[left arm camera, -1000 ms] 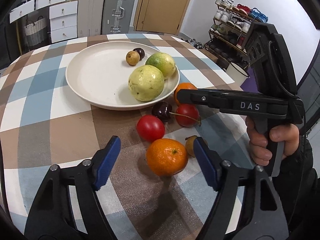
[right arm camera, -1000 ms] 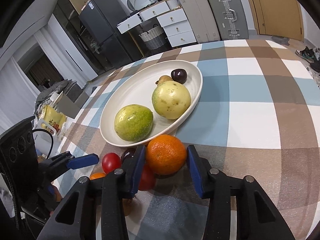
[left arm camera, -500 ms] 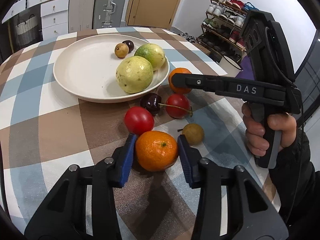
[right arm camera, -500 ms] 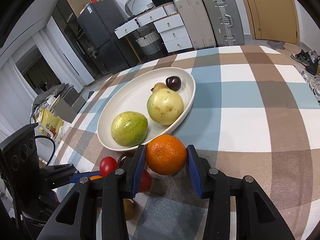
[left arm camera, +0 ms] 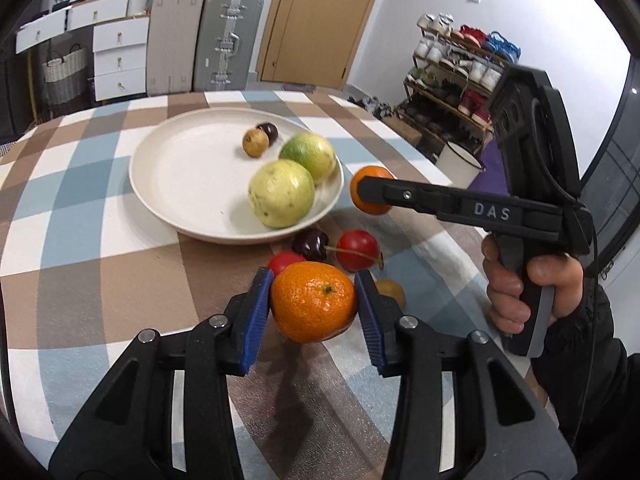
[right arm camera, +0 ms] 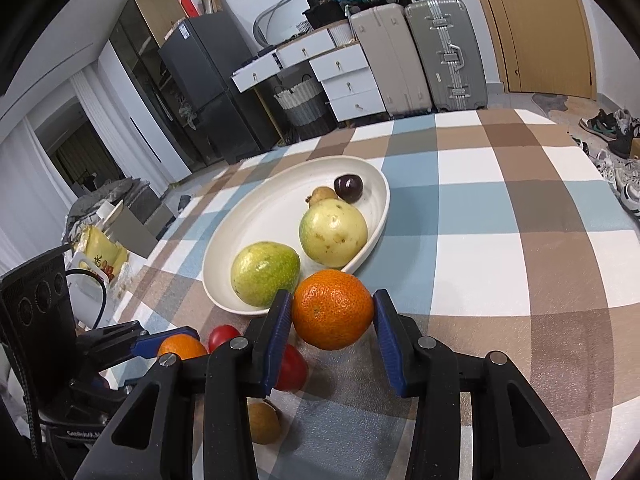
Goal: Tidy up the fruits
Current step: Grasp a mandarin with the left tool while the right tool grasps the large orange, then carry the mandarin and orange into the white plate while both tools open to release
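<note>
My left gripper (left arm camera: 314, 300) is shut on an orange (left arm camera: 313, 301) and holds it above the checked table. My right gripper (right arm camera: 332, 312) is shut on a second orange (right arm camera: 332, 309), held in the air just outside the plate's near rim; it also shows in the left wrist view (left arm camera: 369, 195). The white plate (left arm camera: 176, 176) holds two yellow-green guavas (left arm camera: 281, 199), a small brown fruit (left arm camera: 255, 142) and a dark one (left arm camera: 268, 131). On the cloth lie two red fruits (left arm camera: 357, 244), a dark cherry (left arm camera: 310, 243) and a small brown fruit (left arm camera: 390, 290).
The round table has a blue, brown and white checked cloth (left arm camera: 80, 216). Suitcases (left arm camera: 228, 40) and white drawers (left arm camera: 120, 56) stand behind it, a shoe rack (left arm camera: 460, 76) to the right. A fridge (right arm camera: 200, 92) stands at the back in the right wrist view.
My left gripper moved forward, closed on the near orange and lifted it off the cloth. My right gripper stayed shut on its orange and rose slightly.
</note>
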Tool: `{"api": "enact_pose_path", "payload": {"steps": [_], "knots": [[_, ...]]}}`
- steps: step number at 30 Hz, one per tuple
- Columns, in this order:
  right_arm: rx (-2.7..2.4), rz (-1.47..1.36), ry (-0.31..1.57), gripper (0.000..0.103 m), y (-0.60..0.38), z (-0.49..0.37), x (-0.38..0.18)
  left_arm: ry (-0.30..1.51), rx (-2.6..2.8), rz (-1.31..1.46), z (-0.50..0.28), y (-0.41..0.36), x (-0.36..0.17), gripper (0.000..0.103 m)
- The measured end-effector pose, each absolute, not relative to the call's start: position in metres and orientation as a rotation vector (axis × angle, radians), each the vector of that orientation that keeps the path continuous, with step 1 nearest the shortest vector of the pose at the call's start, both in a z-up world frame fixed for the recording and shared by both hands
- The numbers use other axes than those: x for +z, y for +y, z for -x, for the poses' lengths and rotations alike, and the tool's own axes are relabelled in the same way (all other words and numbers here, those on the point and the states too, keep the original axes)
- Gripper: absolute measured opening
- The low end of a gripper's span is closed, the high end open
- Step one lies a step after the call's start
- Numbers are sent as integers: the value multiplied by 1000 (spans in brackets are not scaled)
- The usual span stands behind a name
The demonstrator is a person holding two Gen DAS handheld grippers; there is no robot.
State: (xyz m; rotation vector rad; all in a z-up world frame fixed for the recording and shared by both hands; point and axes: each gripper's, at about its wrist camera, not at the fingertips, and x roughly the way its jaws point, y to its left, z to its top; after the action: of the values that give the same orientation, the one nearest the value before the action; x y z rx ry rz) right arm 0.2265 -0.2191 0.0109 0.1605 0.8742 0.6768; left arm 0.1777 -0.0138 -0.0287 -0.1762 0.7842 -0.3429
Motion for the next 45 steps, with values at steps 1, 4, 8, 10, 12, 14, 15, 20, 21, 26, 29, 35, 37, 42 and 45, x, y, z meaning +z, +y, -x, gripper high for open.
{"api": "enact_pose_path", "payload": {"steps": [1, 4, 8, 10, 12, 14, 15, 20, 21, 26, 29, 35, 37, 42, 45], "knots": [[679, -165, 867, 42, -220, -226, 12, 777, -337, 180, -178, -12, -28, 39], [681, -168, 850, 42, -220, -224, 16, 763, -308, 190, -178, -7, -26, 39], [684, -177, 829, 42, -222, -222, 20, 741, -268, 185, -175, -2, -22, 39], [684, -176, 822, 42, -221, -221, 21, 731, -244, 188, -175, 1, -20, 39], [686, -175, 810, 42, -222, -219, 23, 719, -215, 184, -175, 4, -18, 39], [690, -174, 802, 42, -222, -219, 25, 702, -190, 183, -174, 8, -15, 39], [694, -173, 803, 42, -221, -219, 25, 694, -179, 183, -173, 9, -13, 39], [701, -154, 785, 42, -217, -215, 29, 660, -124, 167, -171, 15, -7, 39], [703, -153, 783, 42, -217, -215, 29, 652, -112, 163, -169, 15, -6, 39], [702, -134, 762, 42, -215, -211, 35, 641, -70, 163, -169, 18, -4, 39], [702, -128, 755, 42, -214, -209, 37, 628, -51, 170, -169, 21, -1, 39], [698, -99, 740, 42, -208, -207, 44, 614, -11, 178, -175, 28, 7, 39], [701, -94, 734, 42, -205, -207, 48, 603, 1, 183, -177, 31, 12, 39], [708, -80, 715, 42, -198, -206, 57, 580, 18, 180, -183, 37, 25, 39], [707, -79, 709, 42, -194, -208, 60, 573, 24, 181, -189, 37, 28, 39]]}}
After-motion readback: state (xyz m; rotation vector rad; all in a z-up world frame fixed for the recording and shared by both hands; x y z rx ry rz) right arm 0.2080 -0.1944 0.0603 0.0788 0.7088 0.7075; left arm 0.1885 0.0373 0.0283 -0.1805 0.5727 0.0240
